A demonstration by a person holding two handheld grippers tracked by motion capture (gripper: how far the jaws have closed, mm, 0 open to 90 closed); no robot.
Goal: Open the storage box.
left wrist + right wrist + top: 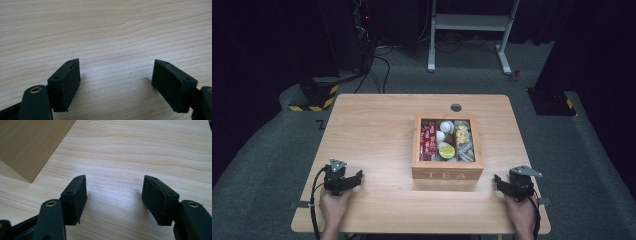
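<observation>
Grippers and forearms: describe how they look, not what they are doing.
Both the left gripper and the right gripper are black, each topped by a grey three-cornered plate and trailing a black cable. Their pads are flat, rectangular and matte black, on arms with brass-ringed holes. The forearms are bare, with no sleeves visible.

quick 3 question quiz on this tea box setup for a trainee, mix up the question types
1. True or false: the left gripper holds a red packet.
2. Which word is printed on the front of the wooden box? A) TEA B) SUGAR C) COFFEE
3. Fill in: both grippers sit near the table's ____ edge, one on each side of the box.

Key
1. False: its jaws stand apart over bare wood.
2. A
3. near (the person's side); the right gripper is open too, and the red packets lie in the box.
</observation>
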